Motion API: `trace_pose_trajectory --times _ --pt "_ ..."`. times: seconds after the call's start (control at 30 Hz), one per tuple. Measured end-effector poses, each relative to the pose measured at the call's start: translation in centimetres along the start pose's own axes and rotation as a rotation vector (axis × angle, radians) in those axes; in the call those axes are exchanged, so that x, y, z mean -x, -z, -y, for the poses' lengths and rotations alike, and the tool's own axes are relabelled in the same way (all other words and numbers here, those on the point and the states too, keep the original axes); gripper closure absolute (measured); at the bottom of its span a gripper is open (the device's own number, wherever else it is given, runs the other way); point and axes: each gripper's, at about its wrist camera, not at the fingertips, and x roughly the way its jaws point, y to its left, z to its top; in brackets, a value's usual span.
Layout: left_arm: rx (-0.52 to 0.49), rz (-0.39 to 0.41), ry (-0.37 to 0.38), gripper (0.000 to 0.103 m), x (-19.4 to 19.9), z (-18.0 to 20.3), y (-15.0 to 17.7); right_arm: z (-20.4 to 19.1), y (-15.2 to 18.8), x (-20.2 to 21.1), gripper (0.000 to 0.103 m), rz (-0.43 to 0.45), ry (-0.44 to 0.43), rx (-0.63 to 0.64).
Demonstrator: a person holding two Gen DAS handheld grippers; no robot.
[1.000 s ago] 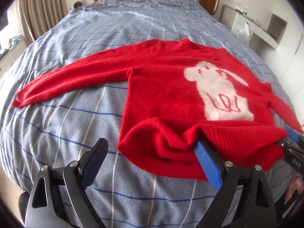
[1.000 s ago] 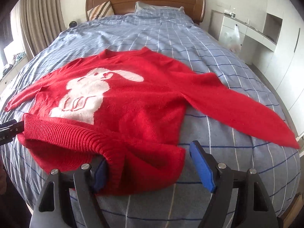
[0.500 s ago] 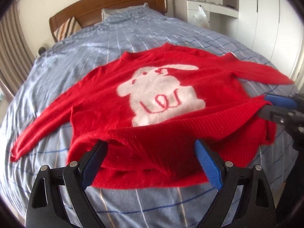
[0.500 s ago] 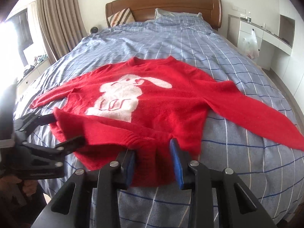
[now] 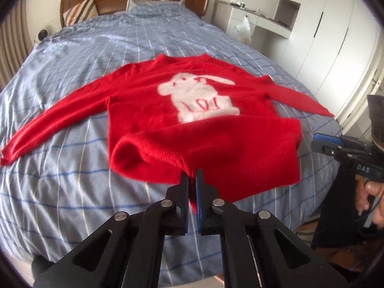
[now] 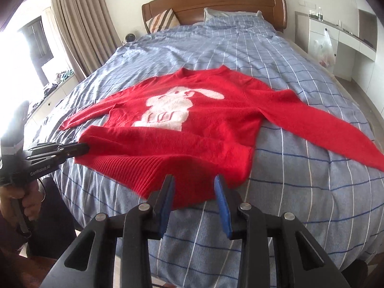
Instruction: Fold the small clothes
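Observation:
A red sweater (image 5: 216, 124) with a white rabbit on its chest lies face up on the bed, sleeves spread, hem folded up. It also shows in the right wrist view (image 6: 192, 129). My left gripper (image 5: 191, 176) is shut on the sweater's ribbed hem near its left corner and holds it slightly raised. My right gripper (image 6: 193, 184) is partly open, its blue pads either side of the hem's right part, not clamping it. The right gripper also shows at the right edge of the left wrist view (image 5: 321, 141).
The bed (image 5: 72, 192) has a blue checked cover, with pillows (image 6: 163, 20) at a wooden headboard (image 6: 216, 2). White cupboards (image 5: 324, 36) and a desk stand to the right. Curtains (image 6: 72, 24) hang at the left.
My left gripper has closed on the hem, having been wide open. My right gripper, nearly shut on the hem half a second ago, has opened and released it. The folded hem has settled lower.

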Motion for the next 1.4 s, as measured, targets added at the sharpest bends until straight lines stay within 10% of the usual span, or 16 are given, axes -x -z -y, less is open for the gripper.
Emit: trace_pose_trajectory --times 0.27,0.43,0.57,0.7,0.8,1.0,1.13,1.4 --pt "0.004 -0.152 -0.033 0.098 0.2 -0.8 6.3 1.3 5.3 -1.1 0.065 -0.2 -0.014 -0.046" --pt "0.101 -0.091 -0.011 0.027 0.1 -2.4 6.3 4.1 7.4 -2.6 0.044 -0.159 -0.215 -0.226" --pt "0.187 -0.144 0.018 0.029 -3.9 -4.8 4.7 4.9 6.4 -5.0 0.044 -0.063 -0.255 -0.23" --pt "0.213 -0.12 0.209 0.053 -5.2 -5.0 0.3 6.0 1.6 -7.5 0.055 -0.067 -0.575 -0.375" --pt "0.267 0.006 0.297 0.048 -4.9 -5.6 -5.0 8.3 -2.7 -8.9 0.056 0.008 -0.732 -0.578" --pt "0.421 0.092 0.182 0.038 -6.6 -9.4 -9.3 12.9 -5.7 -10.3 0.041 0.103 -0.543 -0.779" --pt "0.38 0.075 0.122 0.038 -4.5 -10.5 -6.0 13.1 -3.9 -7.6 0.041 0.054 -0.499 -0.664" --pt "0.026 -0.26 0.073 0.036 -6.7 -4.6 2.8 2.5 2.3 -7.0 0.041 -0.258 -0.369 0.136"
